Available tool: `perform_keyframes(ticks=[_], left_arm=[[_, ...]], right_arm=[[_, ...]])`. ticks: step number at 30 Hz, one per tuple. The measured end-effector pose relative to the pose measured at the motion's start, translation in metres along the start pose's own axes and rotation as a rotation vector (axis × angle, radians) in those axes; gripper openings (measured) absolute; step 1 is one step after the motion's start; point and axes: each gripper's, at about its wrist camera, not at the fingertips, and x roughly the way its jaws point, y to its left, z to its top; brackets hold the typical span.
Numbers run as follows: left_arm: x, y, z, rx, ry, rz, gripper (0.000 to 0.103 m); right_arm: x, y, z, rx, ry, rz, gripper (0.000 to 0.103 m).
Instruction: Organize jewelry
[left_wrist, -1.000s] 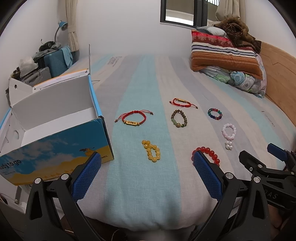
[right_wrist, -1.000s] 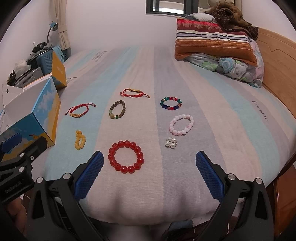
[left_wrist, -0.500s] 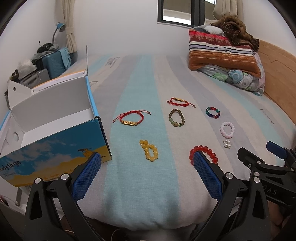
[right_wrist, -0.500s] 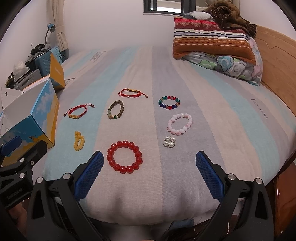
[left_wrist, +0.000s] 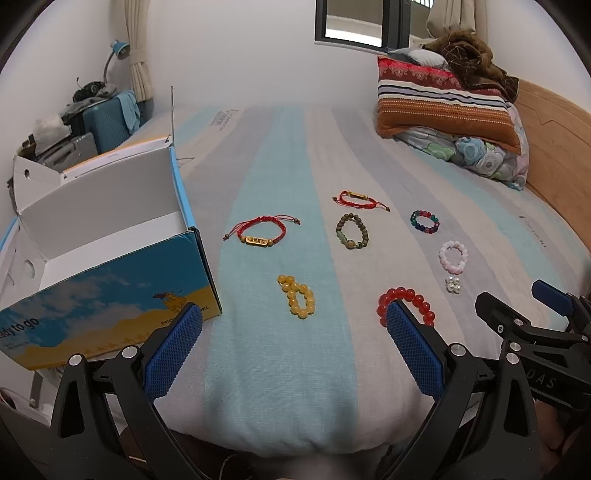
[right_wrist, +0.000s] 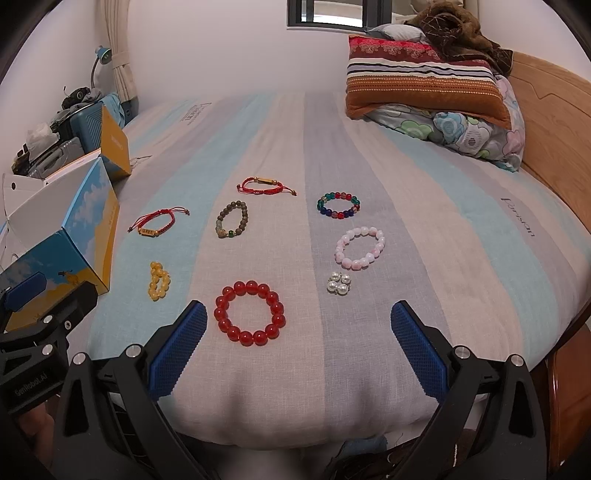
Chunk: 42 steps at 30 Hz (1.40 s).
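Note:
Several bracelets lie on the striped bed sheet. A red bead bracelet (right_wrist: 250, 313) is nearest, with a yellow bead one (left_wrist: 297, 300) to its left. Farther back lie a red cord bracelet with a gold bar (left_wrist: 259, 233), an olive bead one (left_wrist: 350, 231), a second red cord one (left_wrist: 357, 199), a multicolour one (right_wrist: 338, 205), a pink one (right_wrist: 360, 247) and a small pearl cluster (right_wrist: 339, 283). An open blue and yellow box (left_wrist: 110, 273) stands at the left. My left gripper (left_wrist: 293, 350) and right gripper (right_wrist: 295, 350) are both open and empty at the bed's near edge.
Stacked pillows and a folded quilt (left_wrist: 443, 107) lie at the far right by the wooden headboard (right_wrist: 554, 110). A suitcase and clutter (left_wrist: 99, 118) stand beyond the bed's left side. The bed's near edge drops off just under the grippers.
Both grippers have drawn back and up a little, so the bracelets sit slightly farther away in both views. Nothing on the bed has moved.

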Motion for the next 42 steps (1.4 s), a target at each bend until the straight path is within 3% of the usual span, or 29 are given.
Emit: perform_keyframes(ticks=[42], left_arm=[[0.0002,-0.0043,0.0016,0.006,0.009,-0.012,0.097]], right_arm=[[-0.0009,0.0012,0.0012,-0.008,-0.007,-0.001,0.096]])
